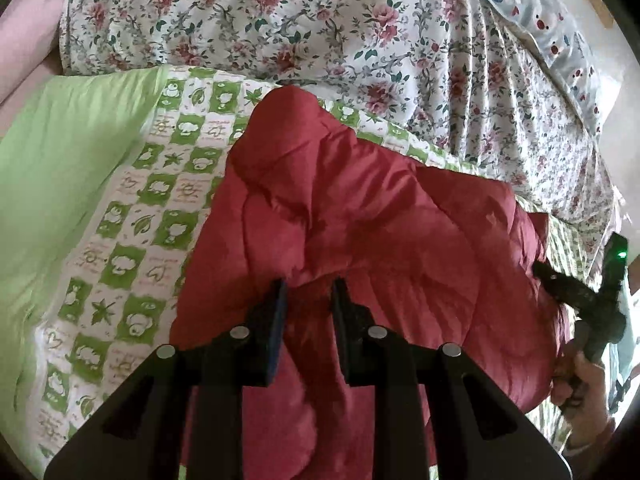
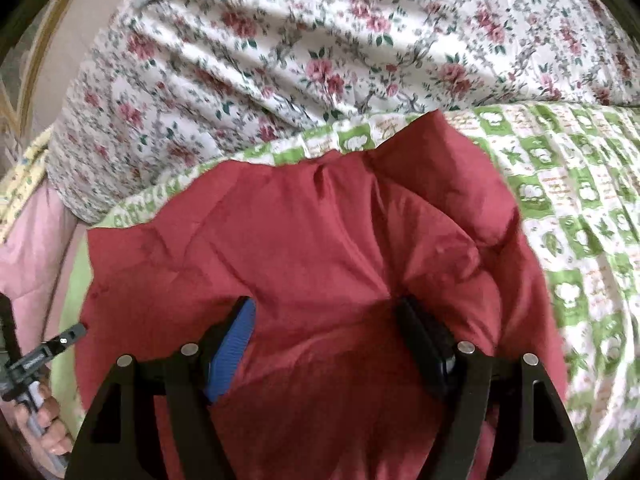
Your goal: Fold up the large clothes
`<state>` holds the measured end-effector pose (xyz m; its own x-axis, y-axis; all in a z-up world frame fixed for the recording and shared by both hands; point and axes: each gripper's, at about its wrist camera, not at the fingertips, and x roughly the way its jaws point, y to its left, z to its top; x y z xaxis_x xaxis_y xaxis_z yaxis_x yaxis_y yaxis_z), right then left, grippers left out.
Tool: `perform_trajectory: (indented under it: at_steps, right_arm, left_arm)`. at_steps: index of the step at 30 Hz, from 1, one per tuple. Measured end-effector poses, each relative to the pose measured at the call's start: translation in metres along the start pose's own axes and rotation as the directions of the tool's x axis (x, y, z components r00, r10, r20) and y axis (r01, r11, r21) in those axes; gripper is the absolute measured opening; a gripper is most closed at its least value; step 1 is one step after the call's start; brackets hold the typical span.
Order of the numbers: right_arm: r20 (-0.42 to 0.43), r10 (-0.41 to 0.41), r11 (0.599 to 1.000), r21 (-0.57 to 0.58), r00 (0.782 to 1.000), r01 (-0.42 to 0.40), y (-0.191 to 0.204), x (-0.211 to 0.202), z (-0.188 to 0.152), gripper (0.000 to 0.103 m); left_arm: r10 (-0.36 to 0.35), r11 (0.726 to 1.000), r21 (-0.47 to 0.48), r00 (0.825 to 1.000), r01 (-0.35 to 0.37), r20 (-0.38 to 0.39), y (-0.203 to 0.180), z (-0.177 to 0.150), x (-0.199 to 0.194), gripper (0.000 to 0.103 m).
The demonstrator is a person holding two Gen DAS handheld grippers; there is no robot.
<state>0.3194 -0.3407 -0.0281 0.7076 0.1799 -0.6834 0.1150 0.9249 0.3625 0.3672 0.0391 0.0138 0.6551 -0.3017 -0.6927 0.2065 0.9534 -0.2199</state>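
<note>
Pinching a narrow fold of the one red padded garment (image 1: 360, 220), left gripper (image 1: 310, 284) nearly closed on the cloth. Straddling a thick bunch of the same garment, right gripper (image 2: 326, 306) spread wide, blue pad (image 2: 234, 344) against the fabric; real grasp or mere rest, cannot tell. Beneath the garment, one green checked quilt (image 1: 132, 216); beyond it, one floral cover (image 1: 280, 32); left of it, one plain green sheet (image 1: 60, 152). Right of the garment, a hand (image 1: 584, 384) on a handle.

A bed spread with a floral sheet (image 1: 360, 40) and green-checked quilt (image 1: 132, 216).
</note>
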Motion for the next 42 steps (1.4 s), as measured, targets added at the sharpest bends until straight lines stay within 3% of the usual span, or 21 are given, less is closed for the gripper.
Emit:
perform_trajectory:
  at_steps: [8,15,18,22,24,28,33,38,42]
  right_arm:
    - [0.017,0.009,1.000,0.006,1.000,-0.009,-0.023,-0.057,-0.020,0.082]
    - [0.007,-0.026,0.997,0.072,1.000,0.026,-0.068,-0.080,-0.036,0.088]
    - [-0.018,-0.023,0.994,0.109,1.000,0.025,-0.085,-0.077,-0.042,0.088]
    - [-0.046,0.047,0.984,0.173,0.998,-0.039,-0.101,-0.069,-0.050,0.089]
    - [-0.064,0.085,0.977,0.200,0.994,-0.070,-0.105,-0.062,-0.054,0.091]
    - [-0.087,0.175,0.953,0.265,0.981,-0.147,-0.114,-0.046,-0.061,0.093]
    - [-0.098,0.250,0.920,0.334,0.963,-0.205,-0.121,-0.032,-0.069,0.096]
    - [-0.116,0.274,0.916,0.334,0.955,-0.222,-0.114,-0.024,-0.071,0.102]
    - [-0.122,0.298,0.914,0.323,0.947,-0.246,-0.105,-0.018,-0.070,0.100]
  left_arm:
    - [-0.044,0.999,-0.002,0.999,0.044,0.003,0.011,-0.010,-0.010,0.026]
    - [-0.046,0.999,0.002,0.998,0.046,0.034,0.021,-0.013,-0.018,0.060]
    - [-0.061,0.998,-0.019,0.997,0.062,0.037,0.030,-0.012,-0.021,0.066]
    - [-0.080,0.995,-0.065,0.997,0.081,0.019,0.046,-0.011,-0.015,0.077]
    - [-0.101,0.990,-0.094,0.995,0.100,-0.005,0.054,-0.012,-0.008,0.077]
    - [-0.175,0.971,-0.174,0.983,0.164,-0.047,0.072,-0.015,0.010,0.080]
    - [-0.282,0.929,-0.268,0.957,0.255,-0.066,0.087,-0.020,0.028,0.084]
    - [-0.316,0.903,-0.333,0.945,0.272,-0.082,0.091,-0.024,0.044,0.100]
    - [-0.402,0.850,-0.402,0.912,0.340,-0.080,0.092,-0.028,0.056,0.101]
